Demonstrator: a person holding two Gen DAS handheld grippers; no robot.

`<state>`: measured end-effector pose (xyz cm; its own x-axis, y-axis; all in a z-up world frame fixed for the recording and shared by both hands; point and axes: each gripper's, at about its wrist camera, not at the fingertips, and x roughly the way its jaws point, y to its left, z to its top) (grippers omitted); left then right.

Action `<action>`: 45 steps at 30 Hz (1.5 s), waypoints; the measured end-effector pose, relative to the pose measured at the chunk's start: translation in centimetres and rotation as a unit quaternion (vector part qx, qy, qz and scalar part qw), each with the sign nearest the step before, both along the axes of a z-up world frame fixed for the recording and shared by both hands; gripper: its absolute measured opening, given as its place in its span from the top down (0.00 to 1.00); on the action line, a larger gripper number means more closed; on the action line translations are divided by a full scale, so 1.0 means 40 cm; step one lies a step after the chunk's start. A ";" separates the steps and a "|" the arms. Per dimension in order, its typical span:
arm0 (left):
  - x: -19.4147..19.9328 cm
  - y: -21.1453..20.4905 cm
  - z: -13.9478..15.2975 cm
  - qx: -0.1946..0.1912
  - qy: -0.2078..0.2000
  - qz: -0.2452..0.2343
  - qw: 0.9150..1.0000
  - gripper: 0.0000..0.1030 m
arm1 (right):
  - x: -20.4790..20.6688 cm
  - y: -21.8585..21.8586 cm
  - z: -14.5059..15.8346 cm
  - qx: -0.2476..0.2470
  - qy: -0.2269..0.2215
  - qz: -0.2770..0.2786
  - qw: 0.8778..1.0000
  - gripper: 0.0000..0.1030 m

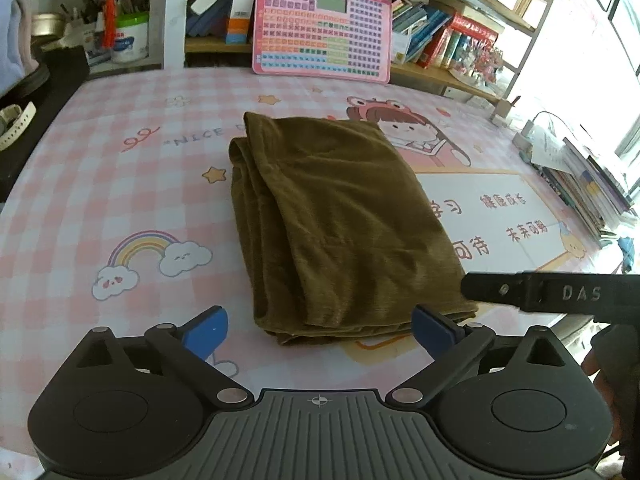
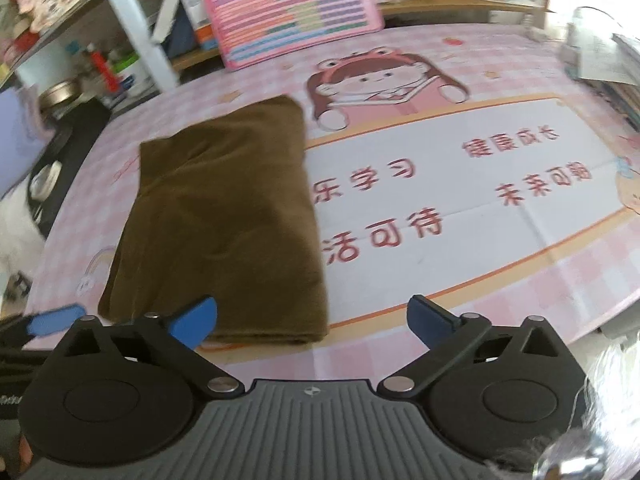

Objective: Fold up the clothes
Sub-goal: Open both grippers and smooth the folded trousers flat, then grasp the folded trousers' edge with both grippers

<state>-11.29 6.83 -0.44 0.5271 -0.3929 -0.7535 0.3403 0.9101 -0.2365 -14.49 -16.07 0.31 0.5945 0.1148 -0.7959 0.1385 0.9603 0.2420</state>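
On the left, the left gripper (image 1: 320, 330) hovers low over the tabletop (image 1: 120, 200), a pink-and-white checked mat printed with a rainbow, stars and a cartoon girl. Its blue-padded jaws are spread wide and grasp nothing. The folded olive-brown velvety garment (image 1: 340, 220) lies flat on the mat straight ahead of them, its near hem just beyond the pads and roughly centred in the gap; whether the right pad touches the hem corner cannot be told. Layered fold edges run along the garment's left side.

Further right, the right gripper (image 2: 312, 322) also has its jaws released and empty. In its view, which is blurred, the garment (image 2: 224, 216) sits ahead and to the left: the left pad overlaps the near hem, while the right pad stands over bare mat with red printed characters. A pink plastic keyboard-like learning board (image 1: 320, 26) leans against the bookshelf (image 1: 460, 28) at the tabletop's far edge.
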 end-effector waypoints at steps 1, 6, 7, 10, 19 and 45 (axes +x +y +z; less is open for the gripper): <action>0.002 0.004 0.003 -0.003 0.000 0.000 1.000 0.02 | 0.000 -0.002 0.002 -0.001 -0.001 -0.008 1.000 0.00; 0.022 0.028 0.013 -0.035 -0.005 0.004 0.999 0.02 | 0.012 -0.017 0.008 0.018 -0.013 -0.027 0.999 0.00; 0.037 0.041 0.009 -0.052 0.002 0.013 0.999 0.02 | 0.017 -0.028 0.008 0.028 -0.017 -0.034 0.999 0.00; 0.080 0.079 -0.004 -0.103 0.020 0.041 0.994 0.02 | 0.047 -0.078 -0.011 0.085 -0.015 -0.049 0.995 0.00; 0.203 0.101 -0.085 -0.158 0.070 0.075 0.982 0.16 | 0.156 -0.122 -0.078 0.162 0.017 -0.044 0.986 0.29; 0.207 0.043 -0.101 -0.171 0.085 0.067 0.979 0.71 | 0.174 -0.053 -0.043 0.178 -0.022 0.054 0.982 0.73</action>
<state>-3.02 8.56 -4.48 0.4700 -0.5731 -0.6713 0.1522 0.8017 -0.5780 -7.55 -18.21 -1.39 0.5958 0.4456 -0.6681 0.0217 0.8227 0.5680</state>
